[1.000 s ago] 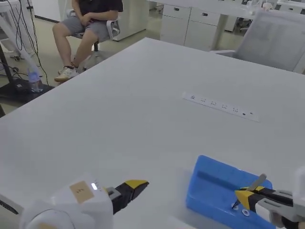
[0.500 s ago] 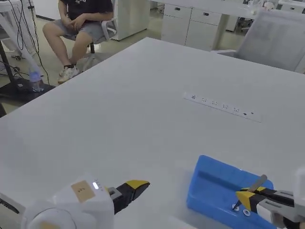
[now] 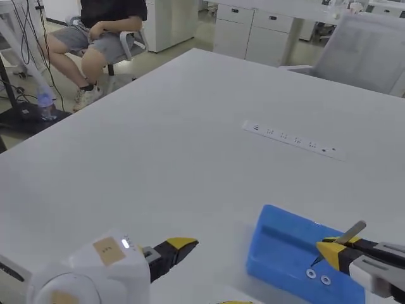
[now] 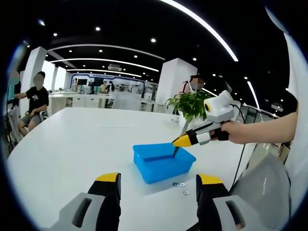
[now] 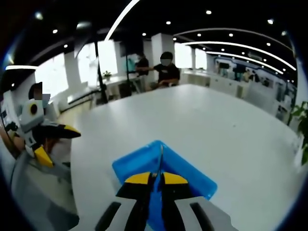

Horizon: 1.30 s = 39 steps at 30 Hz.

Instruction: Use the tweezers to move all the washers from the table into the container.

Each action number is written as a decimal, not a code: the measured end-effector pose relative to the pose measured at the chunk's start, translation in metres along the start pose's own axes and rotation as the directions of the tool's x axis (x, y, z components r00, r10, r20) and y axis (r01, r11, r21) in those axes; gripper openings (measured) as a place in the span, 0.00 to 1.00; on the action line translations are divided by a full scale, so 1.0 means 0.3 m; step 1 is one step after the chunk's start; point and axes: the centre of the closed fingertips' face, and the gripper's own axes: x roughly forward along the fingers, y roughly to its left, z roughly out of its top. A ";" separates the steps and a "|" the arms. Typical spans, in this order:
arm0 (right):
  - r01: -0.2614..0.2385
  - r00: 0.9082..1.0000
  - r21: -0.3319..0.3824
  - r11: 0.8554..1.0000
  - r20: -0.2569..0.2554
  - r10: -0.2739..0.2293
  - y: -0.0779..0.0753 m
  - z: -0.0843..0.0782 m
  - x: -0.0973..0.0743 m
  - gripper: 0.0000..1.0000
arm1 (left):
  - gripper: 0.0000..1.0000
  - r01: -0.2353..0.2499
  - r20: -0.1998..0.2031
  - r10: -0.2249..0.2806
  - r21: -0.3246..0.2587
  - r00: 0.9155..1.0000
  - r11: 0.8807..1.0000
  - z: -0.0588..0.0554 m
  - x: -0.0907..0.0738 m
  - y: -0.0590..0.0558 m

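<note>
The task looks partly done, with some pieces in and a few yet to fetch. The right gripper (image 5: 157,179) has its jaws pinched nearly together on the tweezers (image 3: 353,230), which run forward from between the jaws and slope down so that their tips hang over the blue container (image 4: 161,169), lying directly ahead of and below those jaws. Whether the tips carry anything I cannot tell; in the left gripper view they look bare. In the head view two washers (image 3: 310,273) lie on the blue just beneath the tweezer tips, apparently on the container's floor, so I judge these as delivered. Three more washers (image 4: 186,192) lie loose on the counter (image 3: 190,139), just beside the container's near wall; from the left gripper (image 4: 159,179) they sit ahead of its jaws, between the tips and closer to the right-hand one. These three are what the pictures show as left to move, though any others hidden behind the container or outside the views cannot be ruled out. The left jaws are spread wide and hold nothing, with the container straight ahead of the gap and well clear of it; this gripper seems to have no part in the work at present. The next call, as I read it, is to bring the tweezers out past the near wall to the loose three.
</note>
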 end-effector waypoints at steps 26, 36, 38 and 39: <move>-0.089 0.996 -0.021 0.996 0.004 0.089 0.150 -0.012 -0.084 0.04 | 0.61 0.011 -0.015 -0.010 0.007 1.000 1.000 -0.010 0.001 -0.006; -0.111 0.993 0.006 0.994 -0.027 0.111 0.188 -0.065 -0.062 0.04 | 0.60 0.011 -0.016 -0.011 0.009 1.000 1.000 -0.011 0.002 -0.003; -0.110 0.993 0.004 0.994 -0.037 0.111 0.186 -0.078 -0.056 0.04 | 0.60 0.011 -0.017 -0.011 0.009 1.000 1.000 -0.012 0.002 -0.003; -0.112 0.993 0.003 0.994 -0.045 0.112 0.182 -0.095 -0.046 0.04 | 0.60 0.012 -0.016 -0.012 0.009 1.000 1.000 -0.012 0.002 -0.003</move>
